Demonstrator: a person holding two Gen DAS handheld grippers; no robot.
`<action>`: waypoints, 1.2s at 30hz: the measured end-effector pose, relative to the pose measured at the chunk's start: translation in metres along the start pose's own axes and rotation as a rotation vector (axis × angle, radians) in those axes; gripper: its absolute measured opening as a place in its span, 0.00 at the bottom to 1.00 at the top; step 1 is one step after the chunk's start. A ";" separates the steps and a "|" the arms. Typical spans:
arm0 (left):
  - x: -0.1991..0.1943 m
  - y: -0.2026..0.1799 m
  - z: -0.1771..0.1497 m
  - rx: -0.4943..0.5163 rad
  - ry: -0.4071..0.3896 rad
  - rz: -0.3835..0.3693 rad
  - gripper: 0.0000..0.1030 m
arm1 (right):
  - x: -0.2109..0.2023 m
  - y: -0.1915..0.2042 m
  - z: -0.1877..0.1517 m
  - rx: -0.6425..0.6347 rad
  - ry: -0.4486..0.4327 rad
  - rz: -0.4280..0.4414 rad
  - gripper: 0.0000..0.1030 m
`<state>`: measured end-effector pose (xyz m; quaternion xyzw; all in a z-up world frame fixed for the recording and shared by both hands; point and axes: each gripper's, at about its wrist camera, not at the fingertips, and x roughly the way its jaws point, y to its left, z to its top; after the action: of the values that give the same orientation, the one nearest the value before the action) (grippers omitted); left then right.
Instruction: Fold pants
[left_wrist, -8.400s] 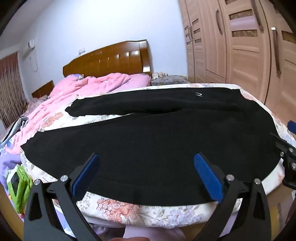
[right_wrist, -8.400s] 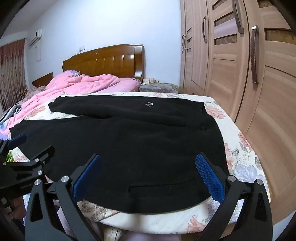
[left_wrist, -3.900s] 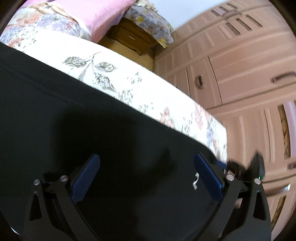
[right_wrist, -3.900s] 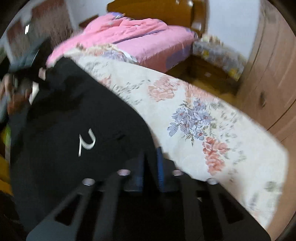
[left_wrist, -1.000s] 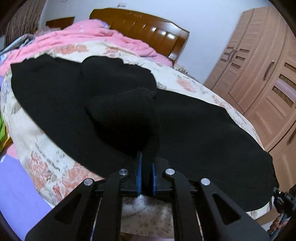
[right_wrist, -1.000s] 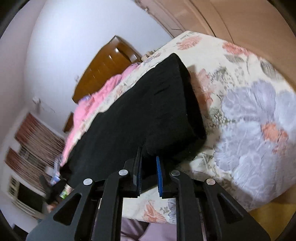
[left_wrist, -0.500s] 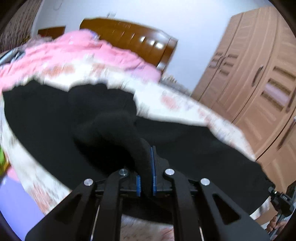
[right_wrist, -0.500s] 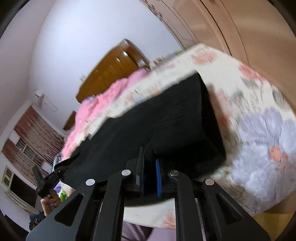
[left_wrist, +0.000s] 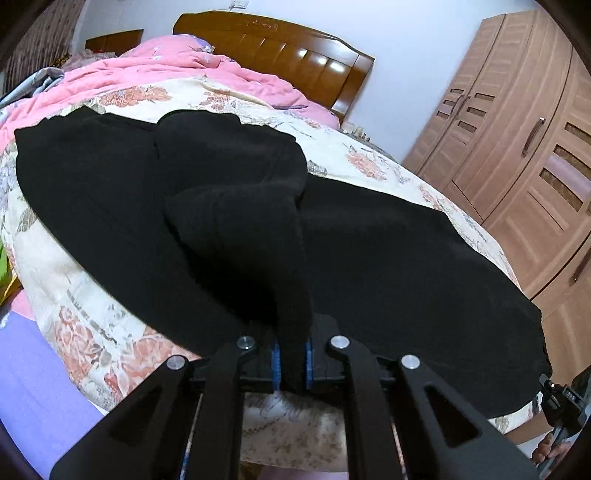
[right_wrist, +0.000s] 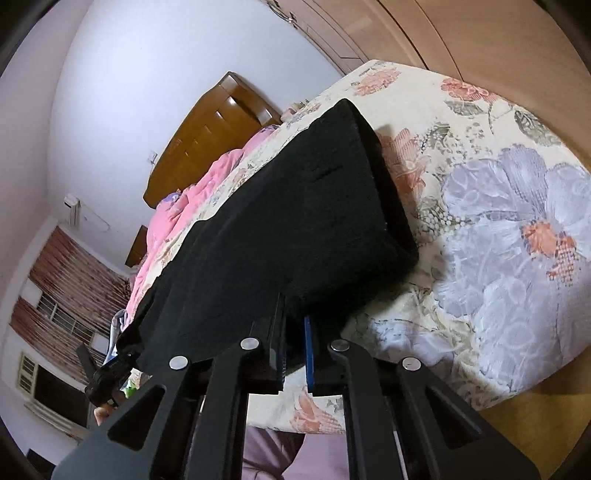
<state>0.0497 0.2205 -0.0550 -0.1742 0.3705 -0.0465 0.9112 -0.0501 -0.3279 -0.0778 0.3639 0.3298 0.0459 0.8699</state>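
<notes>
Pants (left_wrist: 388, 258): lying black across the floral bedsheet (left_wrist: 92, 339), folded lengthwise.
Left gripper (left_wrist: 291, 363): pinching a raised fold of pants.
Right gripper (right_wrist: 295, 354): just closing, clamping the pants' near corner.

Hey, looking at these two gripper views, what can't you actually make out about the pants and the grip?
- Left wrist view: the pants bunch over the left gripper, hiding which part it pinches.
- Right wrist view: cloth covers the right gripper pads.
- Both views: black fabric swallows seams and layers.
- Bed edge cut off below.
</notes>
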 end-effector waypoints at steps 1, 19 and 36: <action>0.001 -0.001 -0.001 0.004 0.002 0.007 0.09 | 0.002 -0.003 0.000 0.013 0.001 0.007 0.06; -0.058 -0.110 -0.008 0.317 -0.181 0.005 0.89 | -0.012 0.115 -0.024 -0.549 -0.080 -0.223 0.76; 0.025 -0.183 -0.011 0.470 0.046 -0.110 0.95 | 0.046 0.124 -0.016 -0.746 0.105 -0.309 0.76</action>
<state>0.0682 0.0410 -0.0150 0.0239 0.3599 -0.1849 0.9142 -0.0039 -0.2131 -0.0286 -0.0333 0.3854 0.0495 0.9208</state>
